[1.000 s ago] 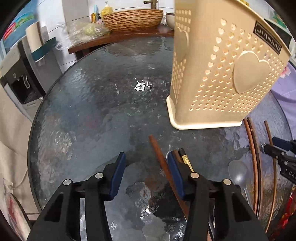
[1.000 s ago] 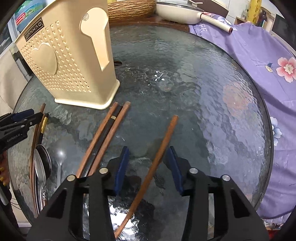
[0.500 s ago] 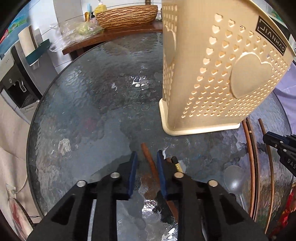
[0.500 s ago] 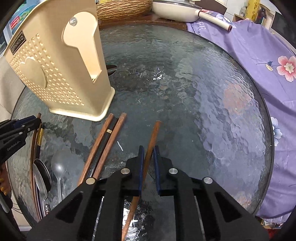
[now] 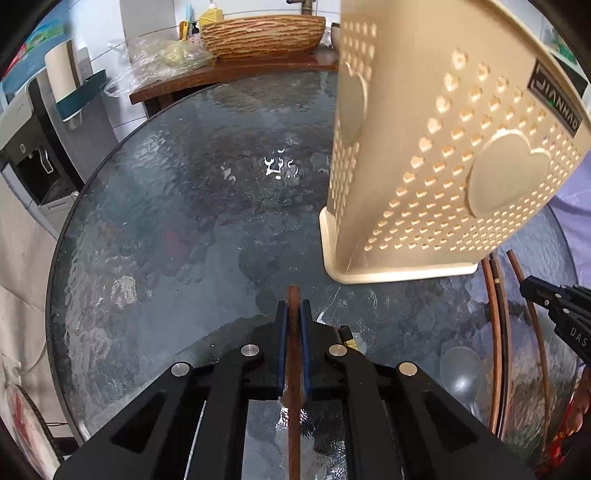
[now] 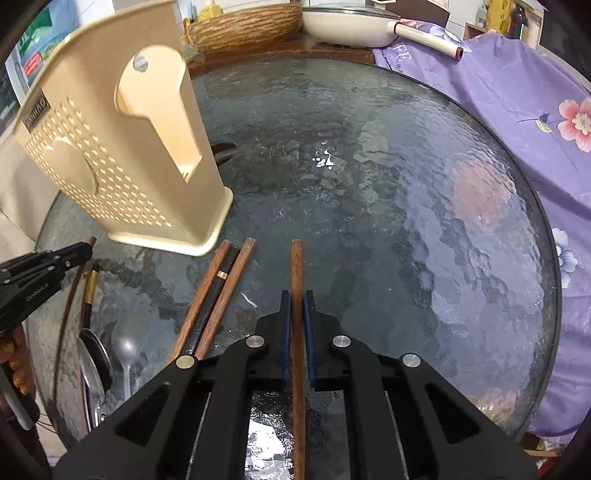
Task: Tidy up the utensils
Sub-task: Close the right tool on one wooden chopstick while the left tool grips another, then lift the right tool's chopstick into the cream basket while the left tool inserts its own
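Observation:
My left gripper [image 5: 291, 308] is shut on a brown wooden chopstick [image 5: 294, 295] that runs straight between its blue pads. My right gripper [image 6: 296, 299] is shut on another brown chopstick [image 6: 296, 266]. A beige perforated utensil holder [image 5: 443, 158] stands on the round glass table [image 5: 184, 221], just ahead and right of the left gripper; in the right wrist view the holder [image 6: 110, 166] is at the left. More chopsticks [image 6: 218, 291] and spoons [image 6: 123, 345] lie on the glass between the grippers.
A woven basket [image 5: 262, 35] sits on a wooden shelf behind the table. A white pan [image 6: 354, 26] and a purple flowered cloth [image 6: 517, 110] are at the back right. A water dispenser [image 5: 33, 155] stands at the left.
Both grippers went from wide open to shut, each closing on a chopstick. Each chopstick now lies straight along its gripper instead of slanting.

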`<state>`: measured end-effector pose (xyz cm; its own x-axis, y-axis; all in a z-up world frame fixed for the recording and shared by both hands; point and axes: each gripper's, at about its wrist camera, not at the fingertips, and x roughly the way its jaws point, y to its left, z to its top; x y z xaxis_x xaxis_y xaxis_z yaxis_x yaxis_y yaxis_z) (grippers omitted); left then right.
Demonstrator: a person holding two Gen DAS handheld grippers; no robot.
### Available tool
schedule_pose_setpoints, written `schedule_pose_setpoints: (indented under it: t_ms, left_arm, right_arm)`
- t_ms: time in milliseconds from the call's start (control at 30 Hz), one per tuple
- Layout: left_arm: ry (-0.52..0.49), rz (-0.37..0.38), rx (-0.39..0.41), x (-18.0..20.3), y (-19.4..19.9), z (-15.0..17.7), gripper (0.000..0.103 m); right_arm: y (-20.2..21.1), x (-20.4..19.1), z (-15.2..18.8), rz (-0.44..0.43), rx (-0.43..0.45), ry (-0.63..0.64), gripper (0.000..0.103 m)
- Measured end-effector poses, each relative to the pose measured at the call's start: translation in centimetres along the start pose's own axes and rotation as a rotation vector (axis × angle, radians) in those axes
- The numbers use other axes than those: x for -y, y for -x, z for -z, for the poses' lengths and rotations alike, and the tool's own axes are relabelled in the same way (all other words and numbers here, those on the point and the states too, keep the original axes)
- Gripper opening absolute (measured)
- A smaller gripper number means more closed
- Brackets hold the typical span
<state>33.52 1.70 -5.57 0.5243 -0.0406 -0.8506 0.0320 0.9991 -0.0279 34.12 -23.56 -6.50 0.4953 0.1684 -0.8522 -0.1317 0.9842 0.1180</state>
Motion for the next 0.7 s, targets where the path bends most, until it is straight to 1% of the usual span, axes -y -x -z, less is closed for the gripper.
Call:
schedule_pose_setpoints:
  t_ms: [100,233,433,600,700]
  left_arm:
    - [0.018,0.025,0.036,-0.4,1.2,-0.1,0.007]
    - [0.032,0.055,0.11,-0.8,4.0,-0.6,0.006]
    - [0.016,0.082,0.239,-0.9,9.3,-1.0,0.007]
    - [0.009,0.103,0.302,-0.9,12.5,-0.9,0.007]
    - [0.008,0.124,0.347,-1.0,14.5,-0.9,0.007]
  right_arm:
    - [0.9,0.8,-0.2,-0.041,0.04,-0.032,0.007]
    - [3.2,1.5,-0.6,-0.121,0.111,-0.055,0.007]
    - [7.8,1.2,-1.1,-0.205,0.225,-0.013,0.007]
    - [11.5,0.6,-1.1,-0.268,0.292,0.043,0.007]
    - [13.6,0.3,-0.7,-0.273,0.326,0.075,0.007]
